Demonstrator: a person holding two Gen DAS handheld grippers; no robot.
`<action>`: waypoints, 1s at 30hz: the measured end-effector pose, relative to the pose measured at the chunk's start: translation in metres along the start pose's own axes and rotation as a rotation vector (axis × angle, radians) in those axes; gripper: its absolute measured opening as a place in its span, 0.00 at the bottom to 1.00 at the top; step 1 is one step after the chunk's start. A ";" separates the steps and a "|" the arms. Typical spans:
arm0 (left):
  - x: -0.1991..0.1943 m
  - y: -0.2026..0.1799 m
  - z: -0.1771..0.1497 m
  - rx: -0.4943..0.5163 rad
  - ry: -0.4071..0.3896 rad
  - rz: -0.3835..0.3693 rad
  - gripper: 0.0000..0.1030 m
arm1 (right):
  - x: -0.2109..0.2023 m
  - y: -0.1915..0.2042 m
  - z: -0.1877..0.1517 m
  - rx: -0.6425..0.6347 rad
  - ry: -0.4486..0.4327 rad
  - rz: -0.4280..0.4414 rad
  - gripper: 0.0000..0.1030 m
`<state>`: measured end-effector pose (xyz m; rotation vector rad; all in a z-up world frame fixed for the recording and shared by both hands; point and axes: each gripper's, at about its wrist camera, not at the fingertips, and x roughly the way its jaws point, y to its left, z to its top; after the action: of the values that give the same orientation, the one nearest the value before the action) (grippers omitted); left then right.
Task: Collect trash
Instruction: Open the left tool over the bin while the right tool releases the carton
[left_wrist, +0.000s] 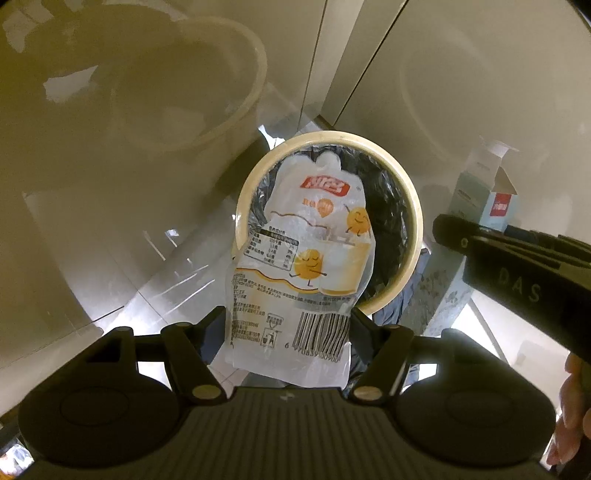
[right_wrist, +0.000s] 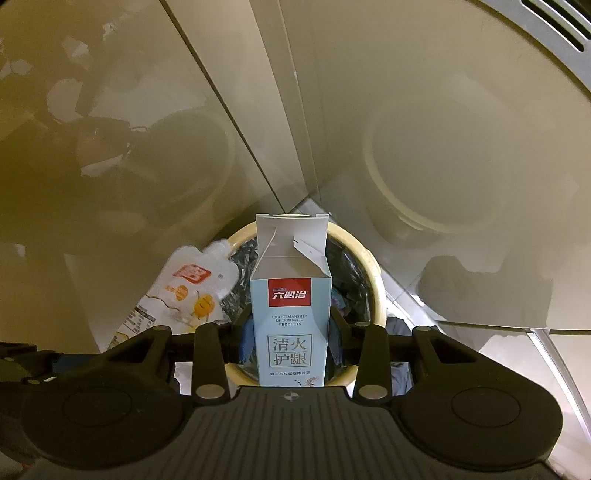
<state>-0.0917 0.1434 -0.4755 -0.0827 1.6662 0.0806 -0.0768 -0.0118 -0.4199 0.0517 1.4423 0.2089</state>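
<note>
1. Hanging straight down from the left gripper, a clear plastic pouch printed with round orange cartoon faces, a red logo and a barcode is pinched at its barcode end between the two fingers; the jaws stand fairly wide yet press on both edges of the pouch.
2. Directly beyond those fingertips sits the round bin, cream-rimmed and lined with a dark crinkled bag; the pouch's spout end reaches over its mouth.
3. Clamped between the right gripper fingers is a pale blue carton with a red label and Chinese lettering, upright along the fingers, its white top flaps standing open at the far end.
4. Past the carton, the same bin lies below the right gripper, the carton held over its opening.
5. Just to the left of the right gripper, the pouch shows again, tilted over the bin's left rim.
6. Off to the right of the left gripper, the right one's black body comes in with the carton beside the bin, and a person's fingers curl around its handle.
7. Glossy beige cabinet panels close in around the bin on both sides, reflecting it.
</note>
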 end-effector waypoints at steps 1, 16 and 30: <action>0.001 -0.001 0.000 0.002 0.001 0.000 0.72 | 0.001 0.000 0.000 -0.001 0.001 0.000 0.40; 0.001 -0.006 0.009 0.009 0.007 -0.001 0.76 | 0.002 -0.002 0.004 -0.001 0.002 -0.001 0.40; -0.020 0.003 0.006 0.018 -0.020 0.002 1.00 | -0.016 -0.002 0.000 0.015 0.010 -0.006 0.78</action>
<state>-0.0845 0.1475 -0.4561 -0.0665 1.6470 0.0676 -0.0785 -0.0166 -0.4049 0.0588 1.4534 0.1931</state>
